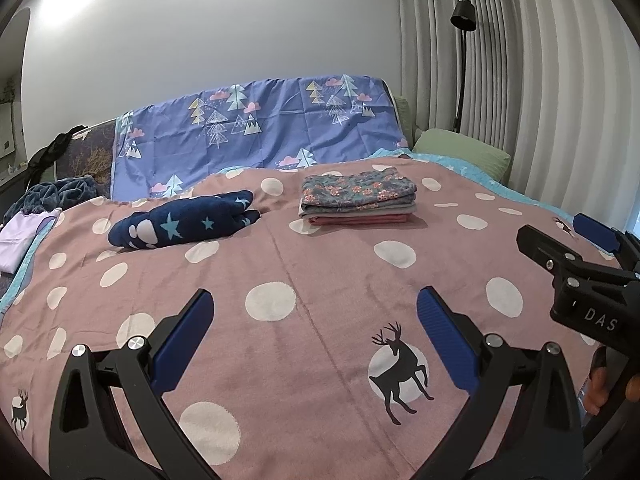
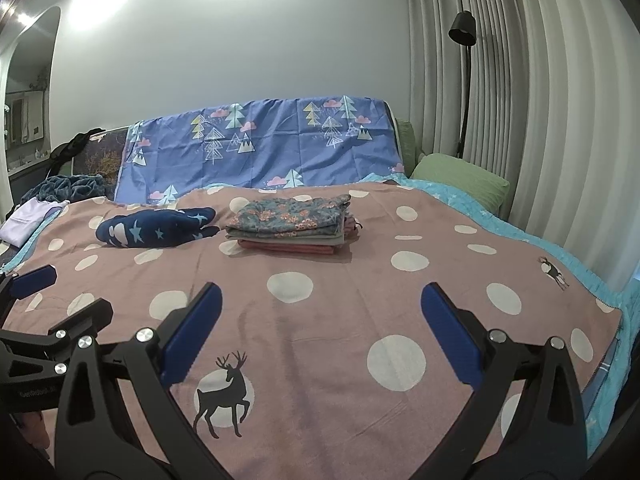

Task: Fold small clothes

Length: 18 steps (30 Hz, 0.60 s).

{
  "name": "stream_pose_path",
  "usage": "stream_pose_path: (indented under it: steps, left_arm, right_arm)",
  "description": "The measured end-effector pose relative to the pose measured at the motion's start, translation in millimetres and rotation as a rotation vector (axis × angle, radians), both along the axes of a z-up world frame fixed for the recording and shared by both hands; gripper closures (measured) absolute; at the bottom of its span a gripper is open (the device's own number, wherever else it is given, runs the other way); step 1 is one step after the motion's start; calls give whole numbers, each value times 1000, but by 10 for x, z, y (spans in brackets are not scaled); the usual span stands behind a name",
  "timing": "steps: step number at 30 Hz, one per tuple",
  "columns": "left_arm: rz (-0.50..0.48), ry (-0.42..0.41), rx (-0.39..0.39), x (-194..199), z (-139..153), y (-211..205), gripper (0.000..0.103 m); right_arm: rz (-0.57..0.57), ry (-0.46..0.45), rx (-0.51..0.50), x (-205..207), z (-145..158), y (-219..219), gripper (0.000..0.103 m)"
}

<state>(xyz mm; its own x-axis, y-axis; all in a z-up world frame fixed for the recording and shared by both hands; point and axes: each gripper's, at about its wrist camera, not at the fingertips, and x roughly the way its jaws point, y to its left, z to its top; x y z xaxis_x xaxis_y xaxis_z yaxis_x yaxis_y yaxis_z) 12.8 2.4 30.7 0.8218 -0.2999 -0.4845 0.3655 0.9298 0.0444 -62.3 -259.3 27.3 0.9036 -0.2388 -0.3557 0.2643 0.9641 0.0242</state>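
Pink polka-dot bedspread (image 1: 320,264) covers the bed in front of you, its near half bare, which gives you room to fold. At far left lies a heap of unfolded clothes (image 1: 60,192), then a navy star-print garment (image 1: 184,224) loosely rolled, then the folded stack (image 1: 356,200) parked clear at the back. Your left tongs (image 1: 316,340) and right tongs (image 2: 320,336) are spread, holding nothing.

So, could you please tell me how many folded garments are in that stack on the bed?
3 visible: a floral one on top, a grey one beneath it, a pink one at the bottom. Thinner layers may be hidden between.
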Motion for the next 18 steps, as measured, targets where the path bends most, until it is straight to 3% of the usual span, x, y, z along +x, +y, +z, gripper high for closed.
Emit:
stream_pose_path:
  steps: [18]
  left_arm:
    - [1,30,15,42,-108,-28,1]
  right_arm:
    - [-10,32,20,68,-120,-34,2]
